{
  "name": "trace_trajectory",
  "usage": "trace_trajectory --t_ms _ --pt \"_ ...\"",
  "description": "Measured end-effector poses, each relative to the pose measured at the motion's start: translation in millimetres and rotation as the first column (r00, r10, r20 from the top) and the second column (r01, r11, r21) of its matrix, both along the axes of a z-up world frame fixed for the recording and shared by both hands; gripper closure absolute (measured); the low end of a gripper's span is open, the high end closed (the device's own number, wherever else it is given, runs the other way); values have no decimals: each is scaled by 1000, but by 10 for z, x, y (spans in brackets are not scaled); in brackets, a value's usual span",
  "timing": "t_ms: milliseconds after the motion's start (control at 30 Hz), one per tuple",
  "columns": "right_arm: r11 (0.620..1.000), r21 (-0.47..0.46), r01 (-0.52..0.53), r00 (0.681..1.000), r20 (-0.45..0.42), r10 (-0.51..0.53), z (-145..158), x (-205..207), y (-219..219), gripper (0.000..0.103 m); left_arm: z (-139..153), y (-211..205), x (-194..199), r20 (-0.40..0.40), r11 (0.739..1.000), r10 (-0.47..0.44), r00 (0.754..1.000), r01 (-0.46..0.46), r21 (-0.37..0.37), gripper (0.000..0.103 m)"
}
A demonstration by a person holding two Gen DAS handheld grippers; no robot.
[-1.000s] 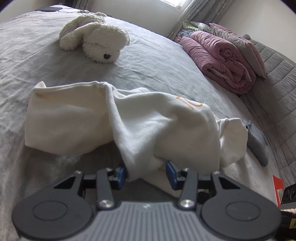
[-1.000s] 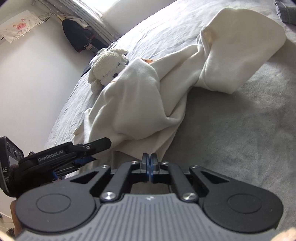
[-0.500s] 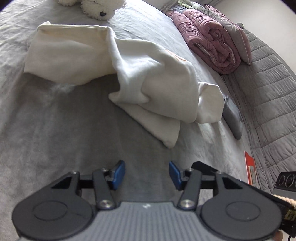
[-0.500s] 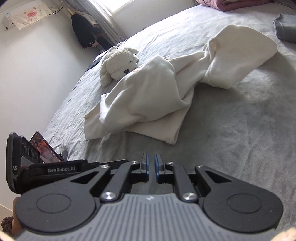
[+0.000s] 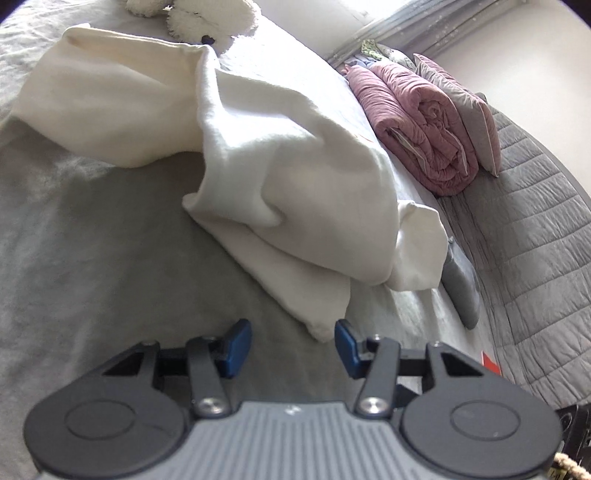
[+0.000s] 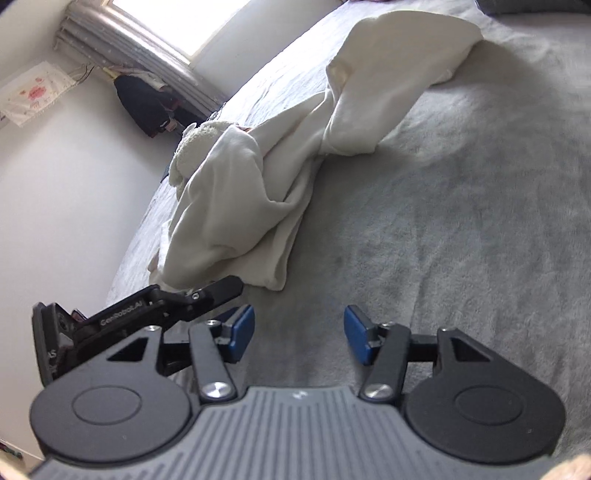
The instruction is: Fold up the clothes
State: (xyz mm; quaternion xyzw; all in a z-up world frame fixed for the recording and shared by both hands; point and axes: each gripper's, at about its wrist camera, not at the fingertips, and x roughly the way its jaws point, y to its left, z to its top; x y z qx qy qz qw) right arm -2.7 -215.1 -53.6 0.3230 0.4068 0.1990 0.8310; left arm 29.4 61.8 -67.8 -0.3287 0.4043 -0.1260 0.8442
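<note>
Left gripper [image 5: 293, 345]: blue pads apart, nothing pinched, hovering over grey plush bedspread [image 5: 92, 258] with the nearest corner of the crumpled cream-white cotton garment [image 5: 295, 177] just ahead of the right pad. Right gripper [image 6: 298, 334]: jaws opening, only bare bedspread between them, garment a little beyond and to the left. Garment heaped loosely mid-bed, one end bunched, the other stretched away. Behind it, fluffy white plush toy [image 5: 207, 18]. Off to the right, rolled pink quilt [image 5: 421, 122] beside a grey pillow [image 5: 461, 107]; small dark grey folded cloth [image 5: 461, 288] touching the garment's far edge.
</note>
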Motion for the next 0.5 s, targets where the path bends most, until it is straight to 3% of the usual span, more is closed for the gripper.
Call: trace_trajectory --t_ms 100,200,300,500 --pt "997 73 -13 1000 -20 15 9 -23 -13 45 -37 -69 96 22 999 39 999 -39 -18 55" --pt "996 75 -48 999 -19 49 30 -50 51 44 -65 -111 160 38 997 73 997 -72 -16 63" --pt "997 35 -70 998 -6 70 49 -79 114 44 -94 -109 197 34 995 97 995 -97 20 99" --pt "999 25 -22 1000 -10 22 45 -86 -1 44 -11 20 115 3 996 94 996 -94 8 100"
